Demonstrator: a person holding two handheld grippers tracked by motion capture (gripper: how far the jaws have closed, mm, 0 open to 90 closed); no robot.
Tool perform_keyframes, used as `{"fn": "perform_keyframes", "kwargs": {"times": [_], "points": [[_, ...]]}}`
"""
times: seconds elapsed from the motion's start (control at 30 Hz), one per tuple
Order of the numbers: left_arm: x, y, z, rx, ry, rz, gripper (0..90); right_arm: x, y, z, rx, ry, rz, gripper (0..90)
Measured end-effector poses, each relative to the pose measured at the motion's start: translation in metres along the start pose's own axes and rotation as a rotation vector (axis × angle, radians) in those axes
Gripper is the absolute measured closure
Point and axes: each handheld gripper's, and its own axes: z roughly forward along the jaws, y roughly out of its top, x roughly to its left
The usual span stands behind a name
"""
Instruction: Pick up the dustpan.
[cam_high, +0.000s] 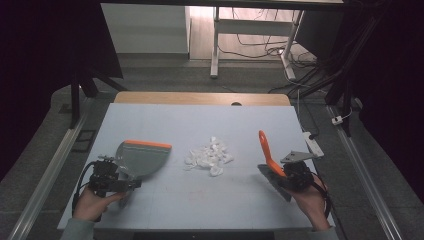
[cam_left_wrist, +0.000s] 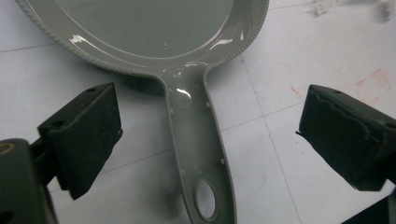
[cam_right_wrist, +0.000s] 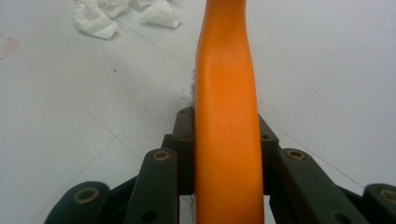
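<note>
Grey plastic dustpan (cam_high: 142, 157) lying flat, lower left of frame, handle between spread-open left gripper (cam_left_wrist: 210, 133), ready for clamping; orange-handled brush (cam_high: 267, 152) clamped in right gripper (cam_high: 295, 175), facing white paper scraps (cam_high: 210, 156) mid-frame.

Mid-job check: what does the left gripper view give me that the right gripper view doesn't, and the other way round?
Left gripper view: the grey dustpan lies flat, its handle with the hang hole between the open jaws of the left tool, pads not touching it. Right gripper view: the right tool is shut on the orange brush handle, with white paper scraps beyond it. Both: the pale table with thin grid lines.
</note>
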Motion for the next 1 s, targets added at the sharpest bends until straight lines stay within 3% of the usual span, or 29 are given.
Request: {"fn": "perform_keyframes", "kwargs": {"times": [0.27,0.5,1.0], "points": [[0.006,-0.002,0.015,0.024,0.012,-0.036,6.8,0.000,0.000,0.001,0.009,0.001,-0.006,70.4],[0.007,-0.003,0.024,0.036,0.018,-0.043,8.1,0.001,-0.001,0.003,0.015,-0.005,-0.008,70.4],[0.012,-0.005,0.036,0.016,0.027,-0.069,22.5,0.001,-0.001,0.005,0.022,-0.016,-0.015,70.4]]}}
